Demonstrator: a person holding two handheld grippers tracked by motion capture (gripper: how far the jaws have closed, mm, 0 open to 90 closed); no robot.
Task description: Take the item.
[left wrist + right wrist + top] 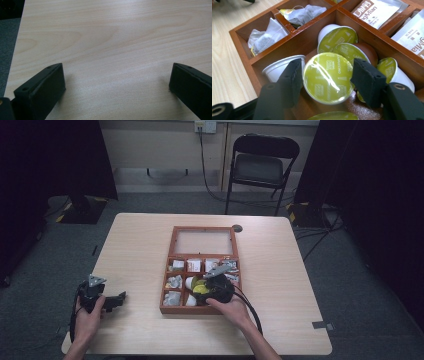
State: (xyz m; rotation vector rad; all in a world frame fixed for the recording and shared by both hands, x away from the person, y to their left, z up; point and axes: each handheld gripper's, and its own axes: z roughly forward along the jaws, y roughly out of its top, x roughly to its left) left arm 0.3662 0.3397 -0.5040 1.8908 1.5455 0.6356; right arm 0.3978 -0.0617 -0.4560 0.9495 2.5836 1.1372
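A person sits at a pale wooden tabletop (280,270) holding a two-fingered gripper in each hand. A shallow wooden compartment box (172,270) lies in the middle of the tabletop, its glass lid folded open on the far side.

The right gripper (326,75) reaches down into the box. Seen in the right gripper view, its two black fingers (292,75) stand on either side of a coffee capsule (327,81) with a shiny yellow-green foil lid. The capsule lies tilted, foil face turned up toward the camera, squarely between the fingers. The fingers sit at the rim on both sides and appear to be pinching it, though whether the pads press firmly I cannot tell for sure. More capsules (337,37) of the same kind crowd just beyond it in the same compartment, some touching it, and a white one lies to its left. Tea bags (303,13) fill the compartments farther off, and paper sachets (374,11) lie to the far right.

In the high view the right gripper (218,287) is over the box's near right part. The left gripper (100,297) rests well apart, near the tabletop's near left edge, its fingers (42,87) spread wide over bare wood with nothing between them.

The right hand is by far the nearer one. My judgement is that the next move is a straight lift, clear of the neighbouring capsules.
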